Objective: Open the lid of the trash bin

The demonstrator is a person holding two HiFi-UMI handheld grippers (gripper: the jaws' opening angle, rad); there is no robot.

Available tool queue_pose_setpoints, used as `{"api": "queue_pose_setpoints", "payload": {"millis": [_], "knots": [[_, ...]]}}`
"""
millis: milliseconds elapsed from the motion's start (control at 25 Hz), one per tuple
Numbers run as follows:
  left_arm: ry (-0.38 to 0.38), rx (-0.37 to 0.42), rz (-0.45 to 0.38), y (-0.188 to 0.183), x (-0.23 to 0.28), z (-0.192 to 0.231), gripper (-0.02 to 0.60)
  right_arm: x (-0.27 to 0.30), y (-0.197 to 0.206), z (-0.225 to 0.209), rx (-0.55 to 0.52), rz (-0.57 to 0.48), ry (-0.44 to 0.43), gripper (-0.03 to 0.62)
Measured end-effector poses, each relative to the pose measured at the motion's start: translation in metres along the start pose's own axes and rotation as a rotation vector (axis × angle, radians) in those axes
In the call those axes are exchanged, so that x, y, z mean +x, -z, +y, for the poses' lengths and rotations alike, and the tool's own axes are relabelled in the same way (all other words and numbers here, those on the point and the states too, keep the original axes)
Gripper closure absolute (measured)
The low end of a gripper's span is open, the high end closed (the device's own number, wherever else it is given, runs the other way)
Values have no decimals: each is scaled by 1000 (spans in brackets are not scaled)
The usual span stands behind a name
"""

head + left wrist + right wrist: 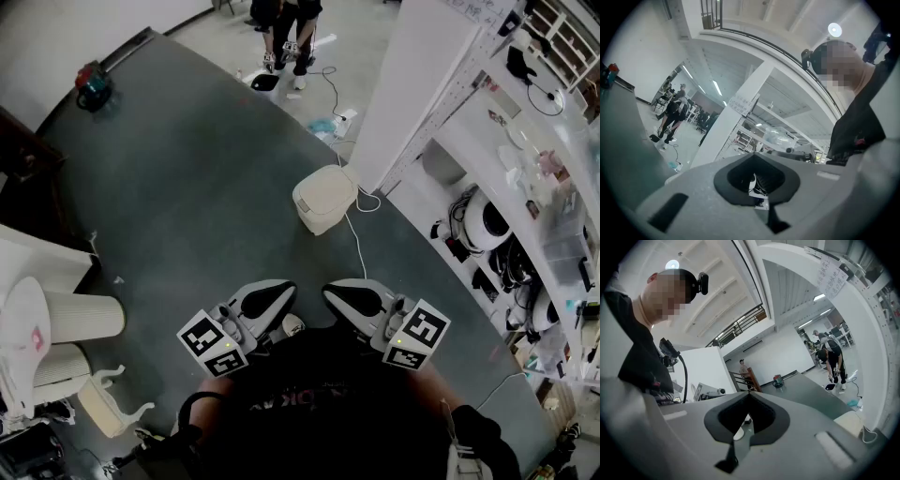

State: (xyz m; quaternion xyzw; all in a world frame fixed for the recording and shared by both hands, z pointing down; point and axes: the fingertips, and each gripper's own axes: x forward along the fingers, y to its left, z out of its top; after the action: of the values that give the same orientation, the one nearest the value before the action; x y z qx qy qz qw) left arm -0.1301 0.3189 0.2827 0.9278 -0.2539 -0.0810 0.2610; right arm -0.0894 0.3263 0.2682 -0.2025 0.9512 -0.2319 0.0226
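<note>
The trash bin (323, 199) is a small cream box with its lid down. It stands on the dark floor mat beside a white pillar, a good way ahead of both grippers. My left gripper (265, 302) and right gripper (354, 300) are held close to the body, side by side, and both are shut on nothing. In the left gripper view the jaws of the left gripper (754, 157) meet round a dark diamond-shaped gap. The right gripper (749, 394) looks the same in its own view, where a cream corner of the bin (848, 422) shows at the lower right.
A white pillar (412, 84) rises right of the bin, with cluttered shelves (525, 216) beyond. A white cable (357, 239) runs from the bin over the mat. Pale cylinders (80, 319) lie at the left. A person (286, 37) stands far ahead, and a red and teal object (94, 84) sits at the far left.
</note>
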Motion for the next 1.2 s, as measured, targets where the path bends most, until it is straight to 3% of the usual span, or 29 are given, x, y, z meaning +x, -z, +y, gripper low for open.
{"api": "queue_pose_setpoints", "payload": {"millis": [1200], "knots": [[10, 4, -13, -2, -8, -1, 581, 1, -2, 7, -26, -22, -15, 588]]}}
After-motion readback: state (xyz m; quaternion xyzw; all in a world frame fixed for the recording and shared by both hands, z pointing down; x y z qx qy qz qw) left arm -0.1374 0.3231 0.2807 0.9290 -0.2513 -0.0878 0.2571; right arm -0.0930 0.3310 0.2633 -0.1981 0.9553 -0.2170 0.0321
